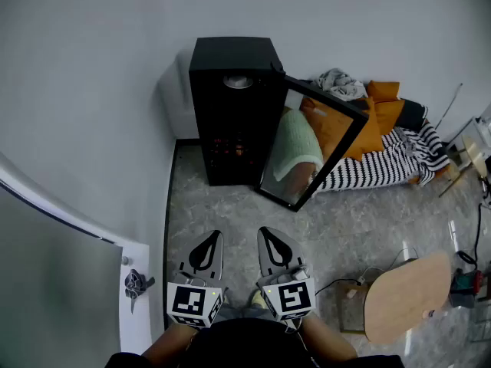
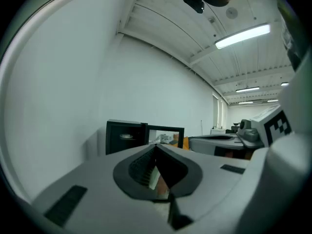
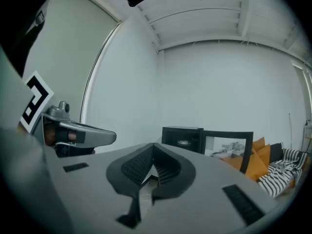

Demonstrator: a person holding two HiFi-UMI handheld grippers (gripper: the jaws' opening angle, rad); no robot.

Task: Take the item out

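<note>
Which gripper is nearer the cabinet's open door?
The right gripper: the open door hangs just ahead of it; the left gripper sits further toward the wall.

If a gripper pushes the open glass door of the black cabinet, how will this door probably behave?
The door stands open from the black cabinet, so it would probably swing on its hinge, not slide. Its mirror-like panel looks stiff, smooth and possibly fragile, so a gentle push seems wise. The cabinet will likely stay put.

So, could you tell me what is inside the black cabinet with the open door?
Inside the black cabinet, whose glass door stands open, a silvery round thing shows near the top and faint orange glints lower down. The rest is too dark to make out.
</note>
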